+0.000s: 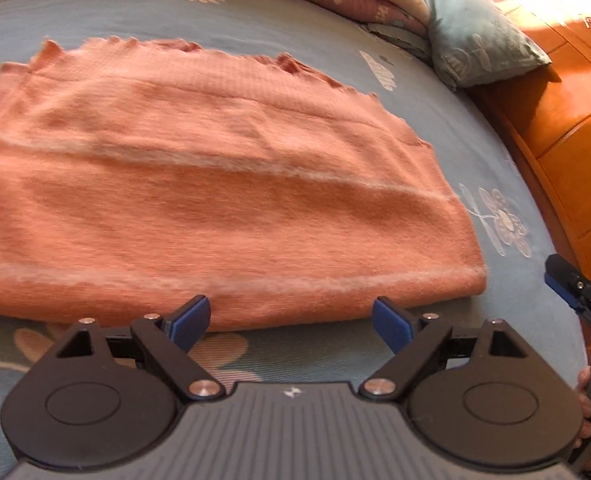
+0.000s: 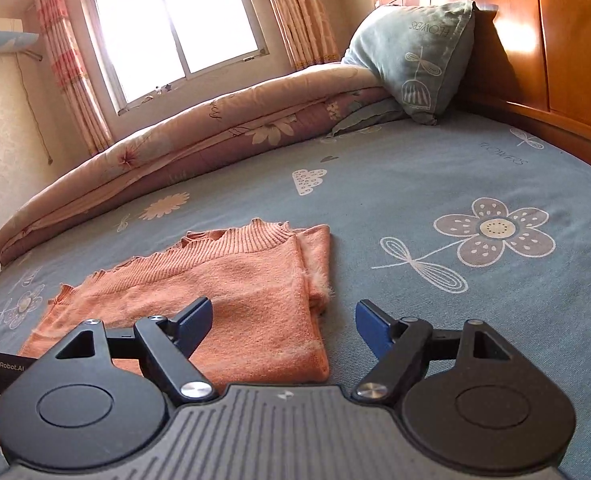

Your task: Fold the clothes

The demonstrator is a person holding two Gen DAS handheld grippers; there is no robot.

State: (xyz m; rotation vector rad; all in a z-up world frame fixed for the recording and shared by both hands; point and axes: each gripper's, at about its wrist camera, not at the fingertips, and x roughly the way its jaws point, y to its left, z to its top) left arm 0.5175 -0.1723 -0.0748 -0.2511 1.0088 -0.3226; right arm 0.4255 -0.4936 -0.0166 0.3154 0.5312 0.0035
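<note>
Orange sweater (image 1: 223, 184) lies folded flat on the blue bed sheet (image 2: 415, 184), w/ collar toward the far quilt (image 2: 199, 128). Left tool (image 1: 292, 322) and right tool (image 2: 283, 322) both wide open, empty, prob. hovering just off its near edge.

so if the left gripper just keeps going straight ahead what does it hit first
Most likely the near folded edge of the orange sweater: the open left gripper points straight at it, just short of the cloth, though the exact gap is hard to judge.
</note>
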